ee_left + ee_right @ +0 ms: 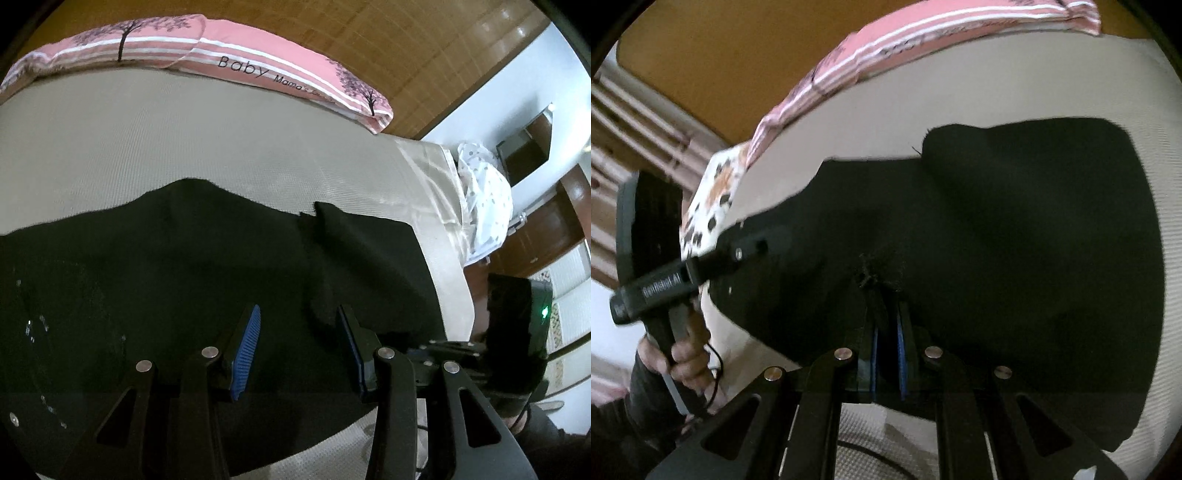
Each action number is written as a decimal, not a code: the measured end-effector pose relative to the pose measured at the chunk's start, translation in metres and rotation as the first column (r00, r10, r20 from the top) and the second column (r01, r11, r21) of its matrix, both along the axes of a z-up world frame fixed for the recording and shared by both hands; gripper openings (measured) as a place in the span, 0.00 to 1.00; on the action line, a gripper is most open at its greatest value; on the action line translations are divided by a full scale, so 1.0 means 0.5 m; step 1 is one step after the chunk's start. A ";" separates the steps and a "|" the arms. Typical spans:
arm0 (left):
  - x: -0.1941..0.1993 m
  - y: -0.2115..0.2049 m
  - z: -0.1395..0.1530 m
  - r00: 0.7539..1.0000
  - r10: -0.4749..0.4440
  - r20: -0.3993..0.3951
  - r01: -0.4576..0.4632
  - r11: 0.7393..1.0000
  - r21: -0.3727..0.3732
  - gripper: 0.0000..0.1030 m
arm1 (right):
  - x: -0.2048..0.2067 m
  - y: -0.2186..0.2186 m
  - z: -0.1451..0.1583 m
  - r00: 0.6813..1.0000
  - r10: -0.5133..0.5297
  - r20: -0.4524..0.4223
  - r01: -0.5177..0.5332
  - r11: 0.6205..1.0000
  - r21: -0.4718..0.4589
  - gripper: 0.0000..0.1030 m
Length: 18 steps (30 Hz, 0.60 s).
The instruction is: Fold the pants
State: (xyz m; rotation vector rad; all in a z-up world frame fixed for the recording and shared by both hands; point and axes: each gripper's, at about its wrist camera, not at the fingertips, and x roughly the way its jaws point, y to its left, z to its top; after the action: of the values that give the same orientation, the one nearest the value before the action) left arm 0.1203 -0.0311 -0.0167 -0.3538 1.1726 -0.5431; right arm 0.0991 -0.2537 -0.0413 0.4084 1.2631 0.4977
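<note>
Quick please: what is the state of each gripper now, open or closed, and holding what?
Left gripper: open above the black pants, holding nothing.
Right gripper: closed on a bunch of the black pants.

A beige mattress (147, 147) is lying bare, with a pink quilt (258, 62) printed with trees and the word "Baby" running along its far edge. A white spotted cloth (484, 199) is hanging beside its corner, under a wooden headboard (406, 48).

Soft daylight, heavy fisheye bending with dark corners, right view motion-blurred, black cloth detailless
</note>
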 end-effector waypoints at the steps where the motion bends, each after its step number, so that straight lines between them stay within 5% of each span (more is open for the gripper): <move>1: 0.002 0.001 0.002 1.000 0.000 -0.006 0.000 1.000 -0.007 0.43 | -0.003 0.014 -0.003 1.000 0.016 -0.003 -0.016 1.000 -0.003 0.09; 7: -0.008 0.021 0.001 1.000 -0.005 -0.030 0.005 1.000 -0.026 0.43 | -0.014 0.072 -0.017 0.991 0.136 -0.018 -0.137 0.990 -0.043 0.12; 11: -0.010 0.027 -0.011 0.997 0.000 -0.071 -0.003 0.999 -0.041 0.43 | -0.023 0.092 -0.015 0.987 0.160 -0.012 -0.160 0.986 -0.034 0.35; 18: -0.013 0.023 -0.041 0.986 -0.011 -0.166 -0.012 0.991 -0.136 0.43 | -0.018 0.002 0.036 0.998 -0.012 0.058 0.010 1.000 0.029 0.47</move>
State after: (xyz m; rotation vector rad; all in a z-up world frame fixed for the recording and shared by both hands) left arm 0.1137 -0.0196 -0.0371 -0.5255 1.2992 -0.6042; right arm 0.0898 -0.2528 -0.0231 0.4223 1.1985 0.5156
